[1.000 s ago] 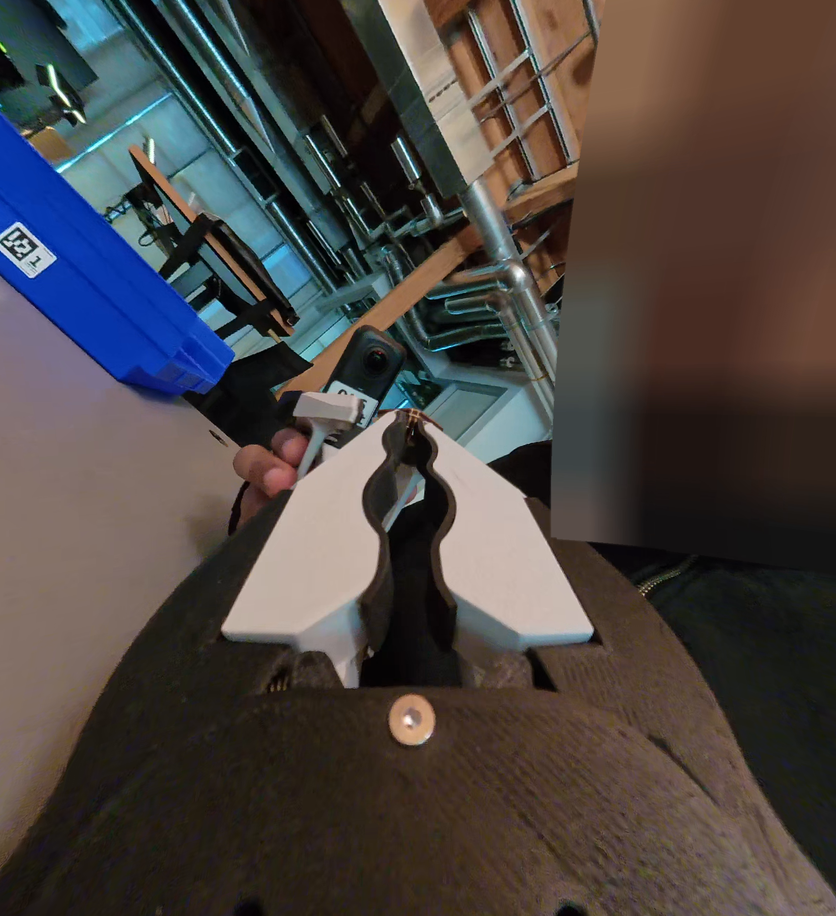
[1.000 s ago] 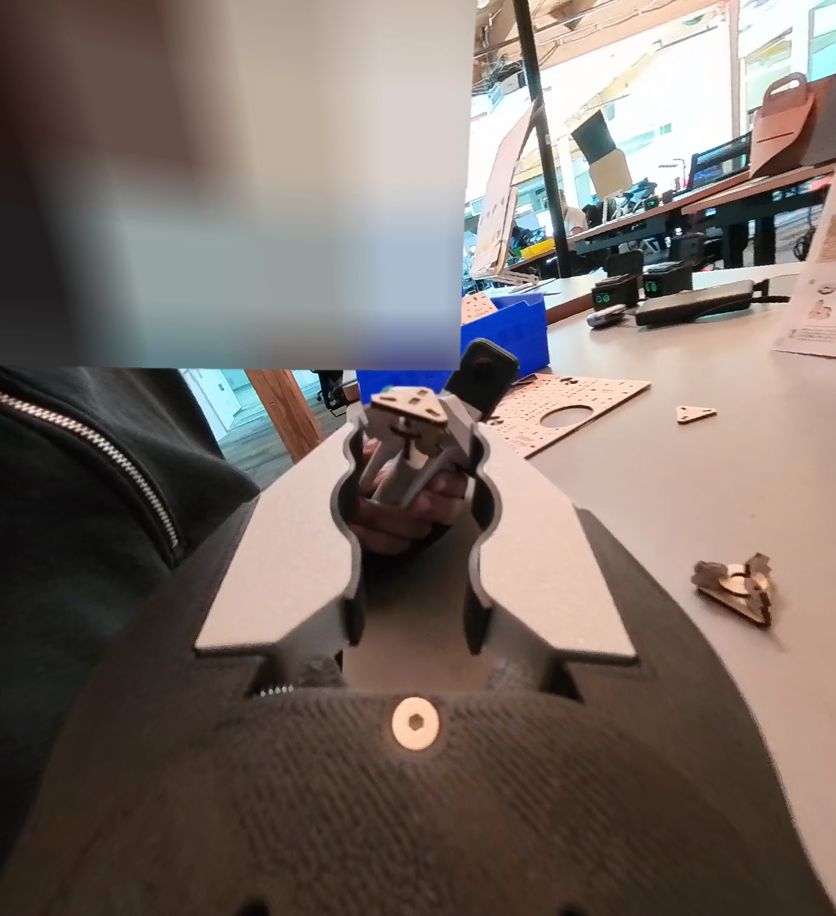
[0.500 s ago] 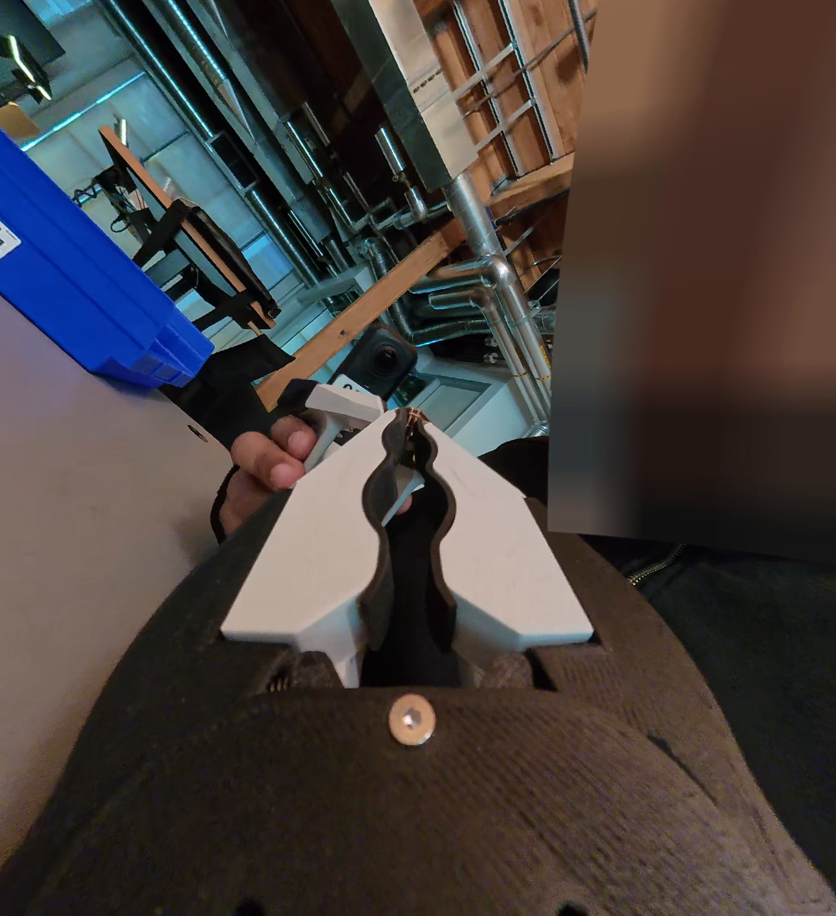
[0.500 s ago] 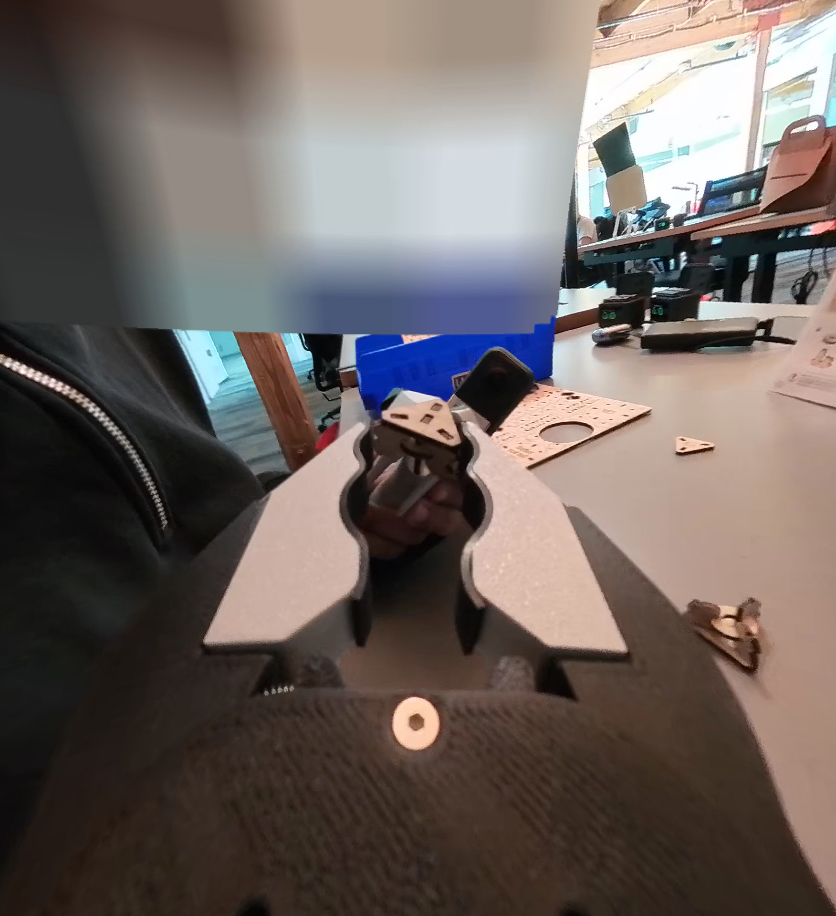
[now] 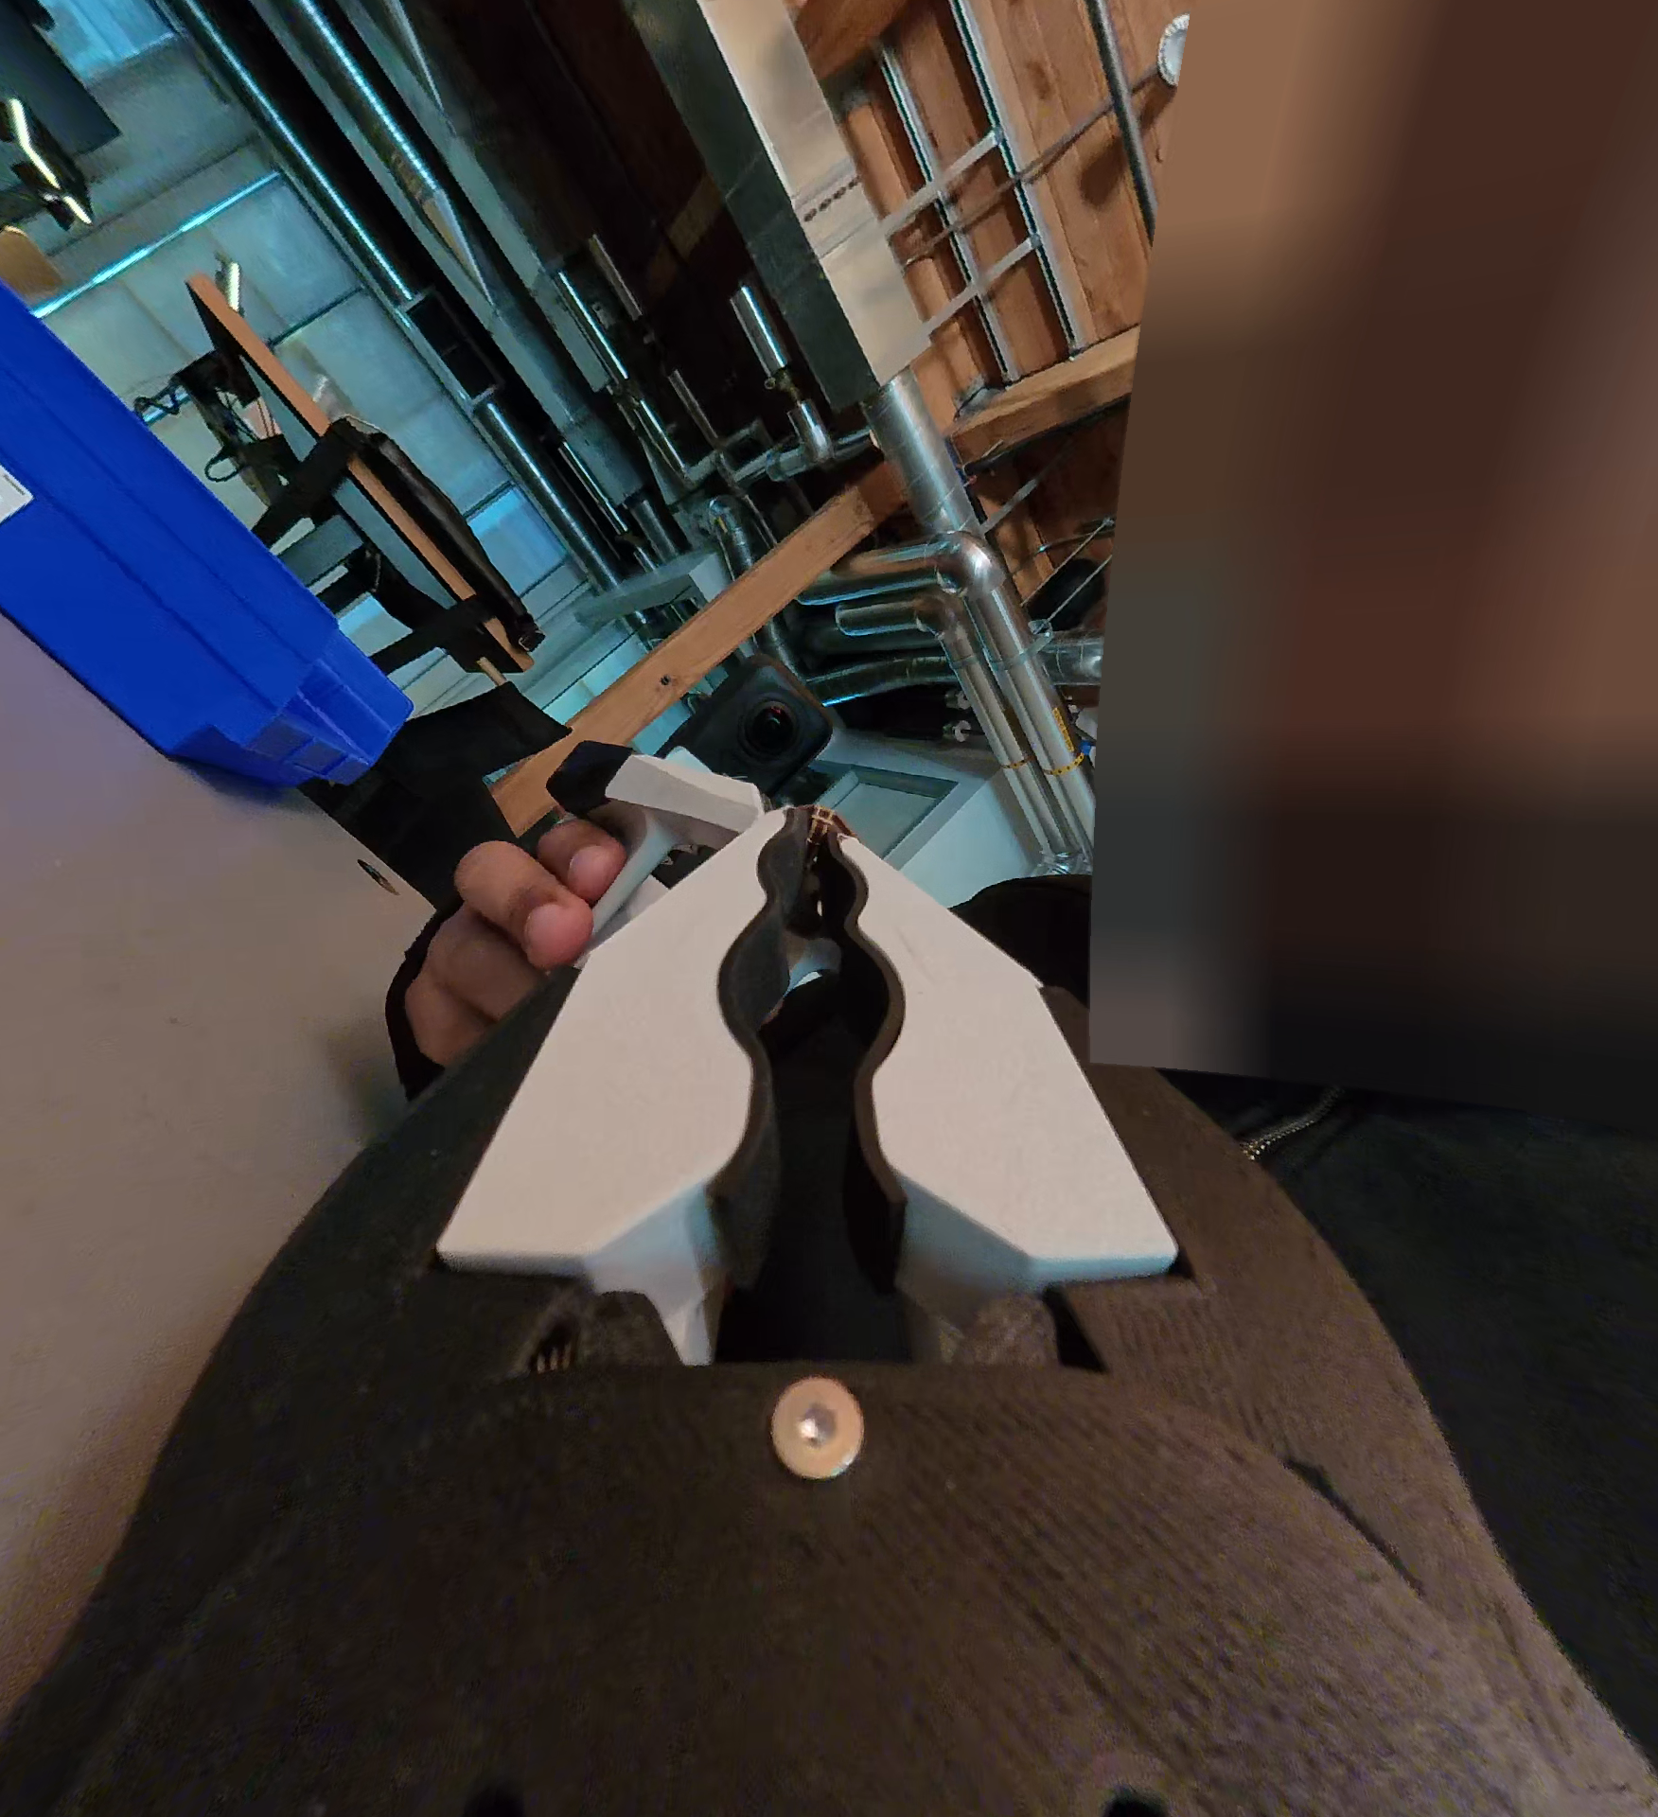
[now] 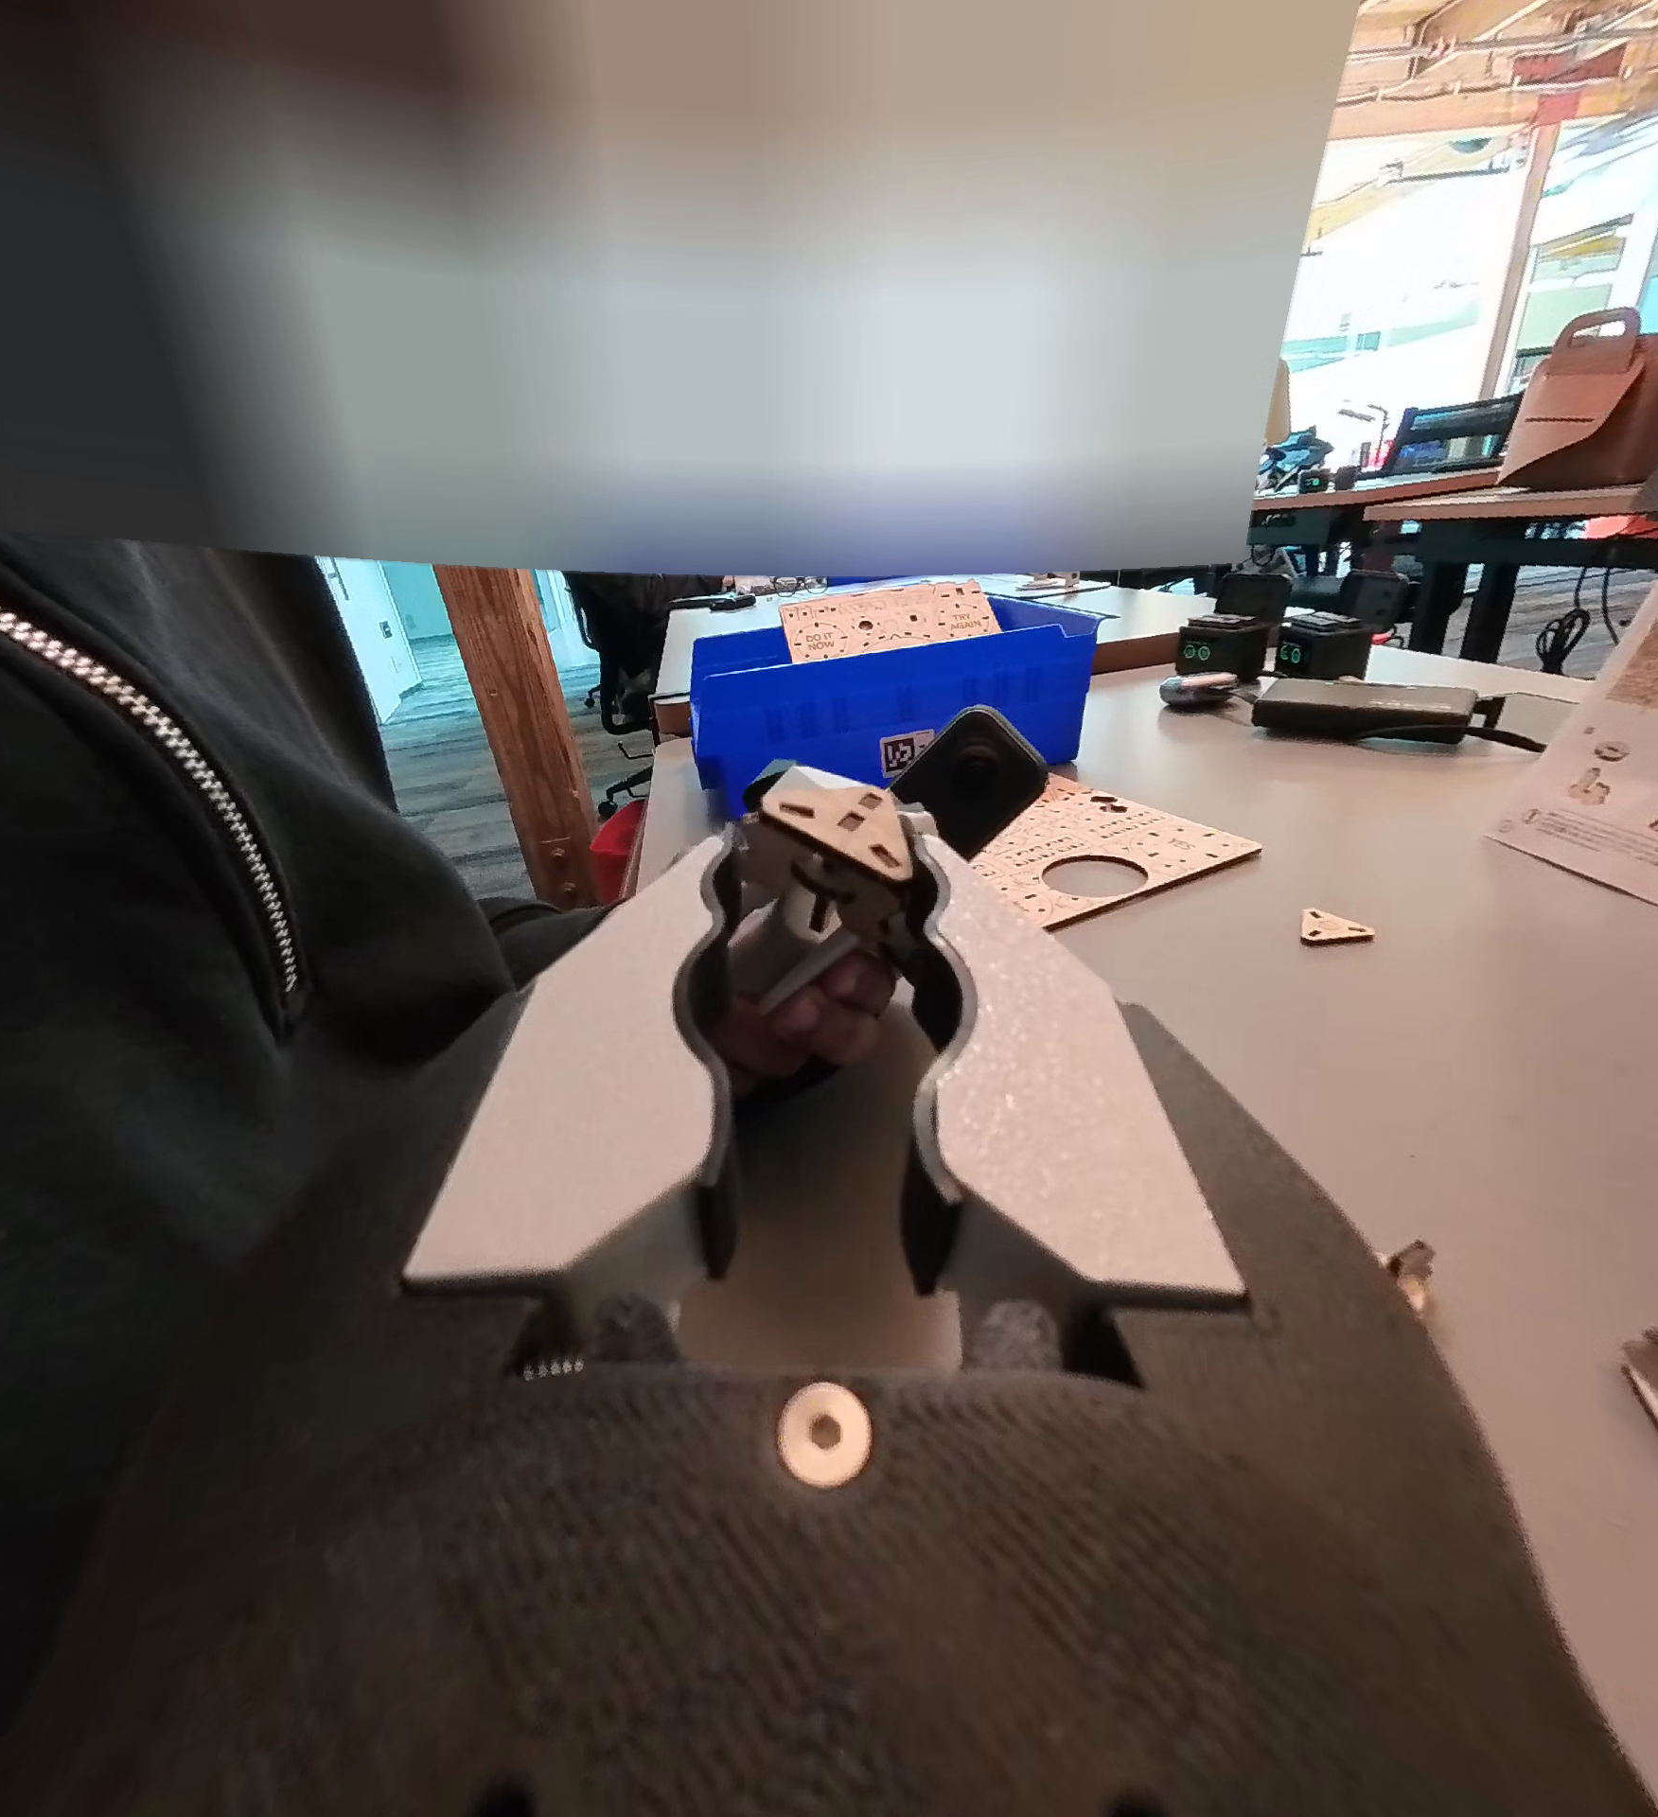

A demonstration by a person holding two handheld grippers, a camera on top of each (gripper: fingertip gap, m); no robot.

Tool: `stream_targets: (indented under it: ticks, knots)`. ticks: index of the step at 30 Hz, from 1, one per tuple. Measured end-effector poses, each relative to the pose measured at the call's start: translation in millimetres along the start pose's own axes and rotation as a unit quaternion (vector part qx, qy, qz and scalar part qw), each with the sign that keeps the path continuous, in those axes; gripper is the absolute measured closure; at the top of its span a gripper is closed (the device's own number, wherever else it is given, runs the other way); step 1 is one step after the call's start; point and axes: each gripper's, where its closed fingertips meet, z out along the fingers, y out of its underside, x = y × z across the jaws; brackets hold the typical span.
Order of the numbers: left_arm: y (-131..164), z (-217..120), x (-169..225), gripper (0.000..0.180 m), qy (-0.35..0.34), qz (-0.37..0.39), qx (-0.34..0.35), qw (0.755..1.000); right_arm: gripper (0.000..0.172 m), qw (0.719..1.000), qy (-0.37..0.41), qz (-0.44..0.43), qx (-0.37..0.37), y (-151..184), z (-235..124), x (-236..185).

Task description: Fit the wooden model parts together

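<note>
While our left gripper pinches a thin wood sliver at its tips, our right gripper clamps the wood triangle from 2 sides, above the table and before the blue bin.

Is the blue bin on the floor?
No, the blue bin sits on the grey table, behind the wooden sheet.
</note>
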Motion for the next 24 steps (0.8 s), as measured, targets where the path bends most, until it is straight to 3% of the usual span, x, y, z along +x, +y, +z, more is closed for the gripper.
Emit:
stream_targets:
  ticks: [24]
  knots:
    - [3.2, 1.0, -8.3, 0.177, -0.052, 0.045, -0.014, 0.998, 0.143, 1.000, 0.019, -0.005, -0.013, 6.3, -3.2, 5.7]
